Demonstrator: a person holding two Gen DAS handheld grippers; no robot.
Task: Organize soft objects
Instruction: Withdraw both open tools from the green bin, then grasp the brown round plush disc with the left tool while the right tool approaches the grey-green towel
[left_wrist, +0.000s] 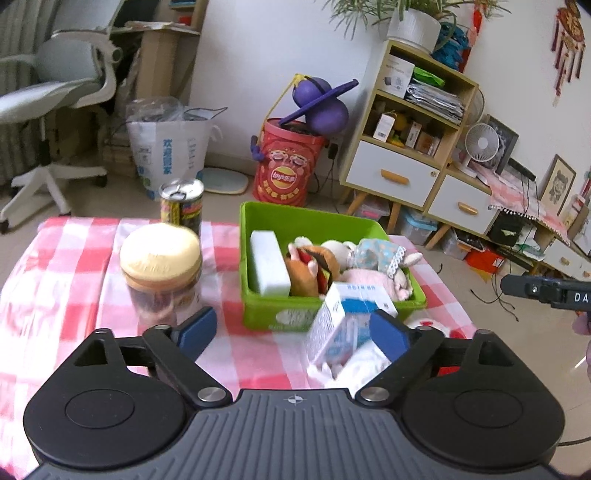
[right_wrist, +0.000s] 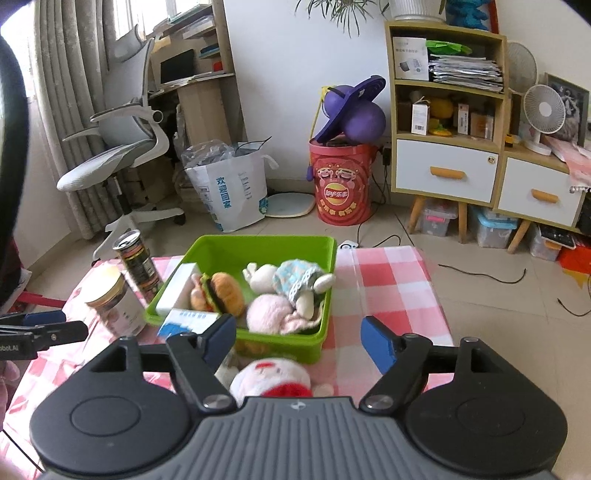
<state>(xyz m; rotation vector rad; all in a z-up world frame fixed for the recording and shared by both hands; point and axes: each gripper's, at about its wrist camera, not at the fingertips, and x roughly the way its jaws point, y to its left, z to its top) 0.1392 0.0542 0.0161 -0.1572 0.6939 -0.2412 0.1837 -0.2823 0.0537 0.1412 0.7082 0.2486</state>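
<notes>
Gingham cloth (left_wrist: 74, 266) in red and white covers the low table we work over, in a room with a tiled floor, a white office chair (left_wrist: 62, 85), a red snack bucket (left_wrist: 284, 166) and a wooden shelf unit (left_wrist: 410, 122) along the wall. We see a green bin (left_wrist: 314, 218) at twelve o'clock on the cloth, holding a white sponge block (left_wrist: 267, 262) whose long axis runs front to back, a plush burger (right_wrist: 223, 291), a pink plush (right_wrist: 269, 310) and a small doll in a blue dress (right_wrist: 299, 282) lying across the bin. At ten o'clock stand a lidded jar (left_wrist: 160, 266) and a tin can (left_wrist: 181, 205), both upright. A blue-and-white box (left_wrist: 347, 325) leans tilted at the bin's near wall; a white plush with red trim (right_wrist: 273, 376) lies just below it. Our left gripper (left_wrist: 295, 332) and right gripper (right_wrist: 299, 338) both angle downward, tongs spread, pinching nothing.
</notes>
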